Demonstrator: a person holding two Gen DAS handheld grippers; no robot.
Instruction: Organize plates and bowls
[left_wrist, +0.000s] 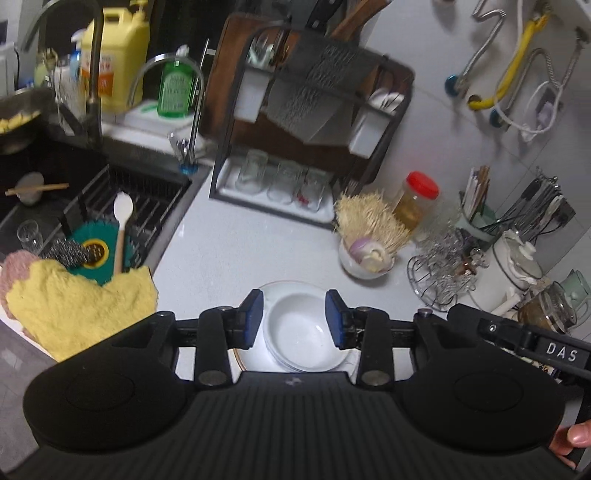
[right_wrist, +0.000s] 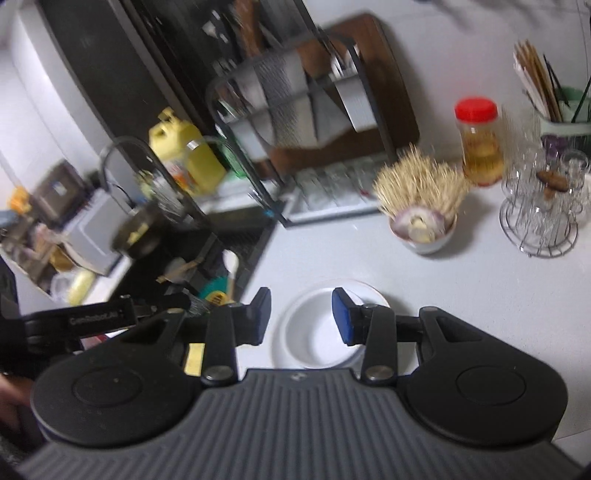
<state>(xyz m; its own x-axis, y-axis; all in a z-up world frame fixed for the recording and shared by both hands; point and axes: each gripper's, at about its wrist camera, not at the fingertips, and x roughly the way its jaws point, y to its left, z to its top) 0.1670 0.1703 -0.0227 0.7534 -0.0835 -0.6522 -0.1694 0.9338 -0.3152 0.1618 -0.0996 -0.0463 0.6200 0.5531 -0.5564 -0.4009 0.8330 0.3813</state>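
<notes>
On the white counter (left_wrist: 240, 236), near its front edge and just right of the sink (left_wrist: 122, 195), stands the stack of white dishes (left_wrist: 303, 332): a few shallow bowls nested on a wider plate with a thin gold rim. It looks like glazed ceramic, so it is probably stiff, smooth and slippery, heavy as a stack, and liable to chip or break if dropped or knocked. The rim is the only sensible hold, one pad inside and one outside, on opposite sides if both tools lift together; the top bowl alone would be light enough for one.

The left gripper (left_wrist: 294, 319) hangs above the stack, jaws partly open, blue pads either side of the bowls in view but pressing on nothing. The right gripper (right_wrist: 301, 317), seen in a blurred frame, is likewise partly open above the same dishes (right_wrist: 317, 328) and empty.
</notes>
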